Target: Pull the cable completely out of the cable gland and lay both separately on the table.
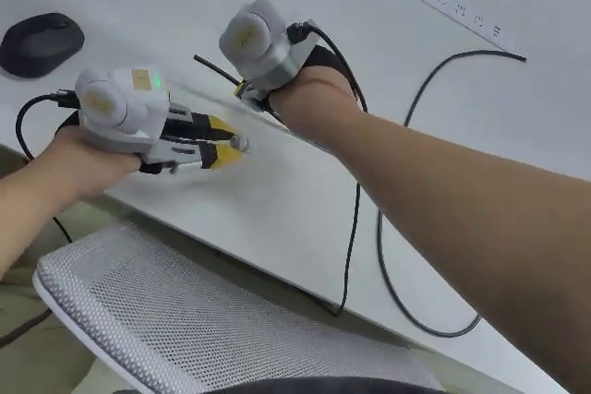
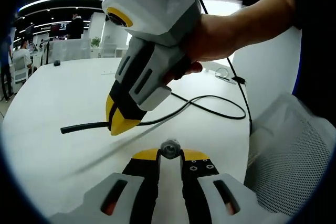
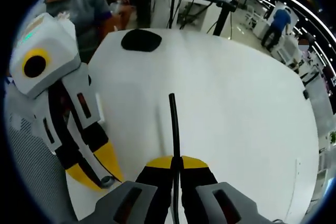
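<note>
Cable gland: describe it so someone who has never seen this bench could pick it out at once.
On the white table, near its front edge, look at the left gripper. The cable gland is the small grey round fitting pinched between its yellow tips. Unlike the long thin black cable in the right gripper, it is stubby and pale.

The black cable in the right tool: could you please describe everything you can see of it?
The cable is thin, black and rubbery-looking. The right tool is shut on it near one end, whose short straight tip juts forward above the white table. Behind the tool it trails in a loose curve across the table. It is clear of the cable gland in the left tool.
</note>
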Motion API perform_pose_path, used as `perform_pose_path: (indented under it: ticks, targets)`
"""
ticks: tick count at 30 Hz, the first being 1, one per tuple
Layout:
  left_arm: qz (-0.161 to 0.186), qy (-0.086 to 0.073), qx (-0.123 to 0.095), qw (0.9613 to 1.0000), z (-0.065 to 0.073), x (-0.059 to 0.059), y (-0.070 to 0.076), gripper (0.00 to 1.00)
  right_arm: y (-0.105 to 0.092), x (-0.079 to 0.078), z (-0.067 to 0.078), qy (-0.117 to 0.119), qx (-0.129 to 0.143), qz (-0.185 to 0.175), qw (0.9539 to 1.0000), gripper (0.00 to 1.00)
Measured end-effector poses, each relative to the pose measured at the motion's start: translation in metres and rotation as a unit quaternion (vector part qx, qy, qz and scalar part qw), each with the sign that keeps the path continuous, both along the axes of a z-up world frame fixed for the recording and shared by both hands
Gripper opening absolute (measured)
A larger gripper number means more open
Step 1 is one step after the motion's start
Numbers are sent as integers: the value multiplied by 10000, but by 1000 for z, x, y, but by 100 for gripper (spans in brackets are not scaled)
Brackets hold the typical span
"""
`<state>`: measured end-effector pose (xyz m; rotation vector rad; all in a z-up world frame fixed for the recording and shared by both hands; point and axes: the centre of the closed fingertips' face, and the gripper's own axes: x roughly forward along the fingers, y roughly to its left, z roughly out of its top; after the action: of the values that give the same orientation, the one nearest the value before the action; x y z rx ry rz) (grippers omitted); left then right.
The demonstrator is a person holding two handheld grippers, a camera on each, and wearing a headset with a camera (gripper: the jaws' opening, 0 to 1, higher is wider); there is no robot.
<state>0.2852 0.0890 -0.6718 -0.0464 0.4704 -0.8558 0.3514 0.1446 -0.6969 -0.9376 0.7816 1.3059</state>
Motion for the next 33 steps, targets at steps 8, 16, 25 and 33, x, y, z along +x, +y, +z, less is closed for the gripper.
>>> perform_pose_path:
  ticks: [8,16,25,33]
  targets:
    - [-102,57,187,9998,-12,3,-4,16,1,-4,-10,80,-46,3,10000,0]
    - [-134,83,298,9994,-16,2,-5,16,1,-8,-13,126,-98,94,9998,0]
    - [-241,98,614,9978,-25,-2,-2,16,1,-8,-14,179,-69,54,9998,0]
    - [-366,29,908,9952,-25,-6,-3,16,1,-9,-14,19,-84,177,9998,0]
